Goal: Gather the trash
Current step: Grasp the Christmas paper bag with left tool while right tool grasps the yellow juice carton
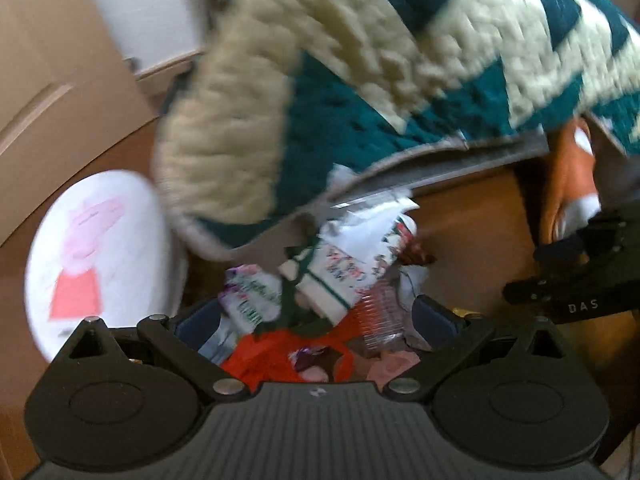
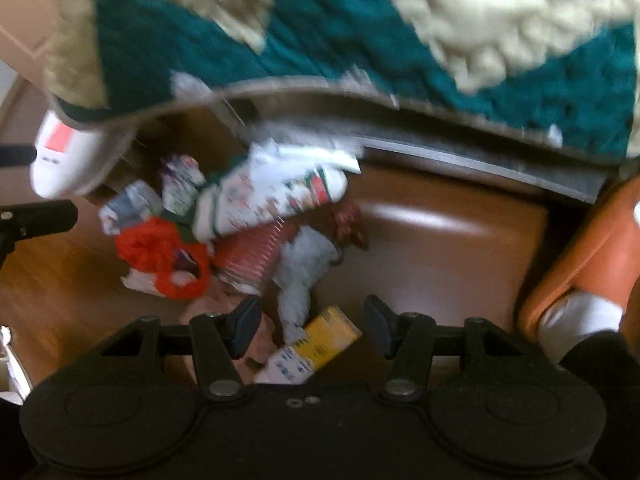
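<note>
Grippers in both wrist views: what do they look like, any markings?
Both are matte black plastic. The left gripper has a ribbed body, silver pivot pins and dark blue finger pads. The right gripper matches, and its side shows white "DAS" lettering in the left wrist view.

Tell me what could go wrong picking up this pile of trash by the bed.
The quilt hangs right over the trash pile, so open fingers could snag its edge. The pieces overlap, so grabbing the red bag may drag others along. Both frames are blurred, so aiming at the yellow box looks unreliable.
</note>
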`<control>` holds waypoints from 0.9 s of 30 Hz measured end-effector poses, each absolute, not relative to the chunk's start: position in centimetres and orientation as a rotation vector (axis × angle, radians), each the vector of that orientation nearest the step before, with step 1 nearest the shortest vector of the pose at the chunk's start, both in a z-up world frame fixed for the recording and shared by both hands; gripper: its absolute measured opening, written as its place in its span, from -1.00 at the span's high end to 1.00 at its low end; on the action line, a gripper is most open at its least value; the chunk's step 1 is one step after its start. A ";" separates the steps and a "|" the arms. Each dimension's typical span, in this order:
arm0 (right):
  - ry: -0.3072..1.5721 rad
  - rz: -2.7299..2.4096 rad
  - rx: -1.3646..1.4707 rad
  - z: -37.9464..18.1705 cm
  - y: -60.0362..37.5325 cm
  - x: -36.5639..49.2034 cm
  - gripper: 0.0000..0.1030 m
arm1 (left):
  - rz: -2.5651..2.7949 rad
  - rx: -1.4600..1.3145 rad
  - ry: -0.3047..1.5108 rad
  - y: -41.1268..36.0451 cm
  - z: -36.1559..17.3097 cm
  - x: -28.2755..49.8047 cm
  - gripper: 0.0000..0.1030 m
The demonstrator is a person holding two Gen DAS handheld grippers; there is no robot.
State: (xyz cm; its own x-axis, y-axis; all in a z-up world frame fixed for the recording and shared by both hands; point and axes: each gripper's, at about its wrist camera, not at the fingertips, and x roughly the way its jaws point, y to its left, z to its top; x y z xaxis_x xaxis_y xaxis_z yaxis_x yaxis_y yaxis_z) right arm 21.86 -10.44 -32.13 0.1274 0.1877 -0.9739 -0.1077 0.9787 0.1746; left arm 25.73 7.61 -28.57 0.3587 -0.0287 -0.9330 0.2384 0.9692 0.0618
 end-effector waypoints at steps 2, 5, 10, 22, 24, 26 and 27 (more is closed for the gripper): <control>1.474 0.191 0.097 -33.8 -11.0 21.7 -0.09 | -0.210 0.230 1.194 6.9 -30.1 26.5 -0.98; 1.534 0.167 0.146 -36.2 -11.4 21.3 -0.09 | -0.245 0.235 1.206 6.5 -32.2 27.3 -0.98; 1.614 0.141 0.191 -39.9 -10.6 20.6 -0.09 | -0.231 0.186 1.283 7.2 -36.1 28.7 -0.98; 1.729 0.096 0.253 -46.1 -7.7 19.3 -0.09 | -0.232 0.251 1.280 6.2 -41.0 29.1 -0.97; 1.747 0.070 0.273 -46.8 -7.7 19.3 -0.09 | -0.235 0.254 1.254 5.8 -41.4 29.2 -0.97; 1.762 0.040 0.298 -47.2 -7.8 19.2 -0.09 | -0.244 0.274 1.233 5.4 -42.1 29.4 -0.97; 1.768 0.032 0.303 -47.4 -7.8 19.2 -0.09 | -0.247 0.284 1.228 5.2 -42.4 29.5 -0.97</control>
